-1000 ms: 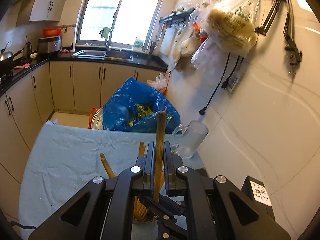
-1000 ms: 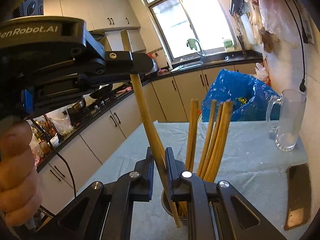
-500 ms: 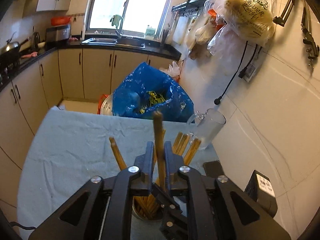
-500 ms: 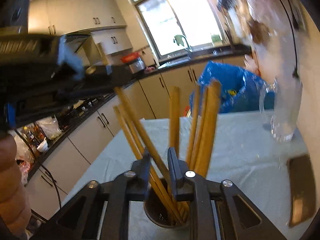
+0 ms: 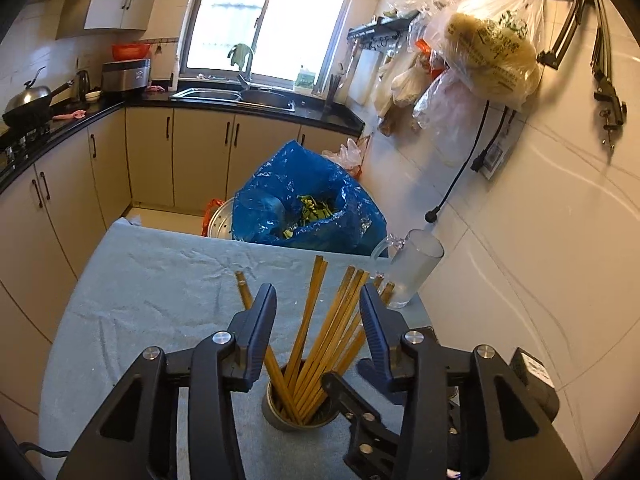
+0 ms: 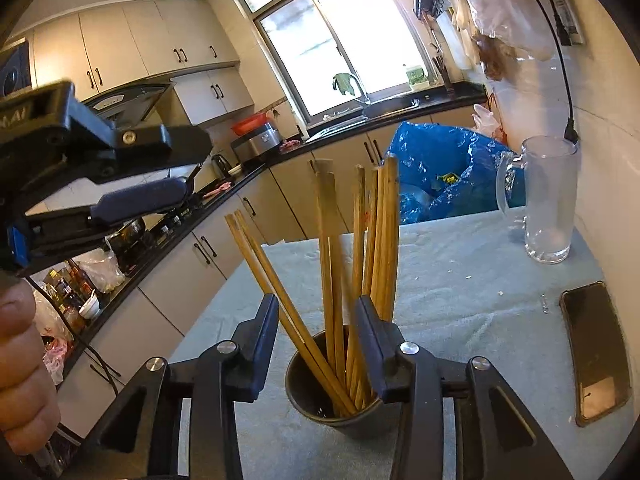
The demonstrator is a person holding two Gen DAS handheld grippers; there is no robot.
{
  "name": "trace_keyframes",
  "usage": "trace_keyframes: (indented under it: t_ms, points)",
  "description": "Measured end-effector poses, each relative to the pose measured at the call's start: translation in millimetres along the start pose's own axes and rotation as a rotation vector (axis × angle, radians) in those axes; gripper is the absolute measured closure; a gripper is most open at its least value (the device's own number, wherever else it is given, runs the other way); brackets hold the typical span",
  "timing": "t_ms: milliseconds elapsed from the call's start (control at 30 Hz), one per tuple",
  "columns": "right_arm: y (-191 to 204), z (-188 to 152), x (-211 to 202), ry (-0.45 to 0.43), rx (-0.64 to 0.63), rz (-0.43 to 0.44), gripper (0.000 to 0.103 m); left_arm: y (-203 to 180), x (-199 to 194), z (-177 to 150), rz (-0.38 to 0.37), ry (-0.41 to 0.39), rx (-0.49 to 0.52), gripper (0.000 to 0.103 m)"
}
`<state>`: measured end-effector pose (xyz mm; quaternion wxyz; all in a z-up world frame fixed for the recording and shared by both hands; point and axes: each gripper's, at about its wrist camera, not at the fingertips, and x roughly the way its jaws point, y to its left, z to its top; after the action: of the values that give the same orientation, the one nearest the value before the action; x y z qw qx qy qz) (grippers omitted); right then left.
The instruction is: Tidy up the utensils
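Note:
Several wooden chopsticks (image 5: 316,320) (image 6: 340,260) stand fanned out in a dark round cup (image 5: 298,416) (image 6: 340,416) on the grey cloth. My left gripper (image 5: 317,292) hovers above the cup, its jaws opening. The chopstick tops rise in the gap between them and no pad touches any. My right gripper (image 6: 316,302) sits low at the cup's near side, its jaws also opening. The chopsticks stand loose between its pads. In the right wrist view the left gripper (image 6: 199,169) shows at upper left, with nothing in it.
A clear glass mug (image 5: 416,268) (image 6: 548,200) stands at the table's far right by the tiled wall. A phone (image 6: 596,352) lies flat on the right. A blue bag (image 5: 304,208) sits beyond the far edge. A person's hand (image 6: 20,360) holds the left gripper.
Each gripper was shut on one chopstick held above the cup. Both chopsticks now rest in the cup with the others, and both sets of jaws have spread apart.

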<state>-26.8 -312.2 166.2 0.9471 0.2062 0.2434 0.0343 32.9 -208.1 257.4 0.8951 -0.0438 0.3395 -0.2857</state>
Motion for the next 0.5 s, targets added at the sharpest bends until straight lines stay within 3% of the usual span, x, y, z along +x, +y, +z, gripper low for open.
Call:
trace_keyframes:
  t_ms: [100,233,367,500]
  points:
    - [3.9,-0.2,-16.7,-0.022,-0.009,-0.012,0.048,2.9,-19.6,-3.8,0.018,-0.04,-0.007,0.05]
    - [4.9,-10.1,-45.2,-0.047,-0.003,-0.024,0.044,9.7,-52.9,-24.2,0.095,-0.113,0.009,0.027]
    - [3.2,-30.1,-69.7,-0.06,0.028,-0.05,0.04,19.0,-84.2,-58.7,0.237,-0.192,0.03,0.012]
    - [6.6,-54.0,-91.0,-0.073,0.06,-0.069,0.039,23.0,-108.0,-95.8,0.371,-0.27,0.066,0.004]
